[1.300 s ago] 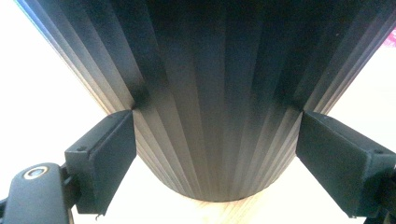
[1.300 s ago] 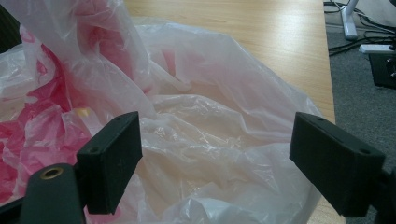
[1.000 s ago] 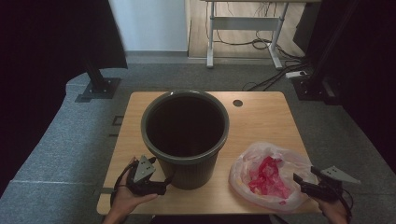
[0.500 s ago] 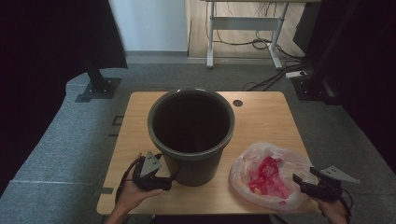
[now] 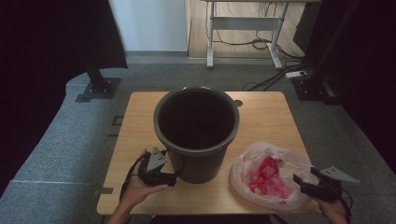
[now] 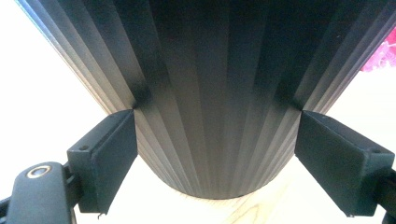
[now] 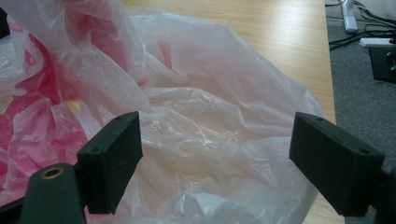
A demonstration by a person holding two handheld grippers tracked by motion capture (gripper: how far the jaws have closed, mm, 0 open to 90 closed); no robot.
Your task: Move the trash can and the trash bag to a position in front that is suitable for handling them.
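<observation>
Bin (image 5: 196, 133): on table (image 5: 271, 116), its ribbed base between the spread jaws of the left hand-held gripper (image 5: 173, 176). Bag (image 5: 271, 175): just ahead of the right hand-held gripper (image 5: 299, 181), released. Step: lining the bin, likely; next, pinch the bag's edge.

A light wooden table (image 5: 266, 116) stands on grey carpet (image 5: 70, 140) — with a small round hole (image 5: 238, 102) near its far edge. Beyond, a white desk frame (image 5: 243, 28) (cables (image 5: 261, 44) beneath) and a black stand base (image 5: 97, 88).

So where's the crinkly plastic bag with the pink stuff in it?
In the high view the plastic bag lies at the table's near right corner, just right of the dark bin, with the open right gripper at its edge.
</observation>
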